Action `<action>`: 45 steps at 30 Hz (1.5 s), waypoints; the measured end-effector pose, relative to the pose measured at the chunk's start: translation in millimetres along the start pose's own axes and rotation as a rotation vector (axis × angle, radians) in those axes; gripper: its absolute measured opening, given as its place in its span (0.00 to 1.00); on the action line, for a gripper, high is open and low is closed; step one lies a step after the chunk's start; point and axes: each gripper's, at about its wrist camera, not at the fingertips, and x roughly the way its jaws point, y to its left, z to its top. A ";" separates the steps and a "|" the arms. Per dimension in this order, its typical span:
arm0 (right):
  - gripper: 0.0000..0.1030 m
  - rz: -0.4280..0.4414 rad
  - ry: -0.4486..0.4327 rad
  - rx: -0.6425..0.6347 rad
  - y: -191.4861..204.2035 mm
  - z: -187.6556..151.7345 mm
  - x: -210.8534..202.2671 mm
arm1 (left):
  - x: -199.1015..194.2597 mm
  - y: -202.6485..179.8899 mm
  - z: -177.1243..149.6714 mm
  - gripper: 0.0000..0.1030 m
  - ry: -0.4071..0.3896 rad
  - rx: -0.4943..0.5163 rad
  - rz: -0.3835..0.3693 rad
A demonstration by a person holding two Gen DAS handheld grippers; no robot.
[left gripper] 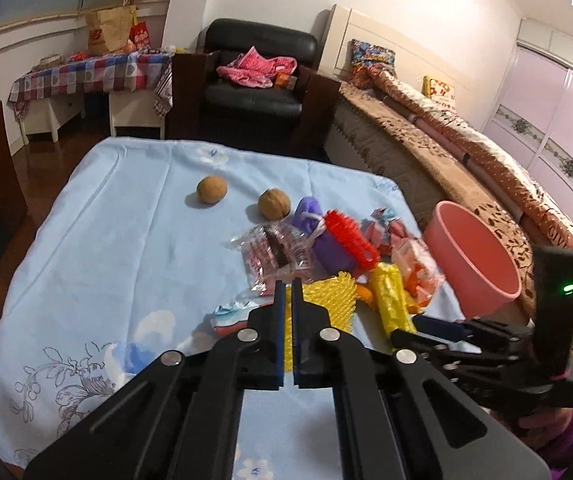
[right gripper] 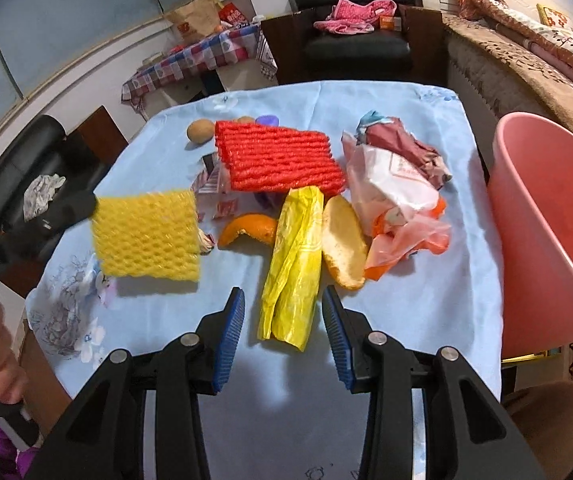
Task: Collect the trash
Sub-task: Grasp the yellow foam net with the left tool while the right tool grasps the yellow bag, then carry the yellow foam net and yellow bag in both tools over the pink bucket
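Observation:
My left gripper (left gripper: 288,286) is shut on a yellow foam net (left gripper: 328,298) and holds it above the table; it also shows in the right wrist view (right gripper: 146,236). My right gripper (right gripper: 282,308) is open, just short of a yellow plastic bag (right gripper: 292,264) that lies on the blue cloth (right gripper: 426,304). Around it lie a red foam net (right gripper: 278,158), orange peels (right gripper: 252,232) (right gripper: 342,242), a white and orange bag (right gripper: 398,200) and crumpled wrappers (right gripper: 402,146). A pink bin (right gripper: 546,236) stands at the table's right edge.
Two walnuts (left gripper: 211,189) (left gripper: 273,204), a purple pouch (left gripper: 328,240) and a clear snack wrapper (left gripper: 274,256) lie further back. A bed (left gripper: 466,152) runs along the right, a black armchair (left gripper: 258,76) stands behind, another chair (right gripper: 18,184) on the left.

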 end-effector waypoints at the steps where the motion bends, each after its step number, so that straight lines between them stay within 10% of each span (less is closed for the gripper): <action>1: 0.29 -0.009 0.005 -0.004 0.3 0.0 1.4 | -2.9 -2.5 2.1 0.02 -0.007 0.005 -0.005; 6: 0.14 -0.003 0.000 -0.003 -3.5 0.1 -2.4 | -11.3 -11.1 8.8 0.02 -0.028 0.020 -0.017; 45: 0.13 -0.287 -0.285 0.280 -157.2 12.2 -108.0 | 52.1 -197.1 77.4 0.02 -0.045 0.252 -0.195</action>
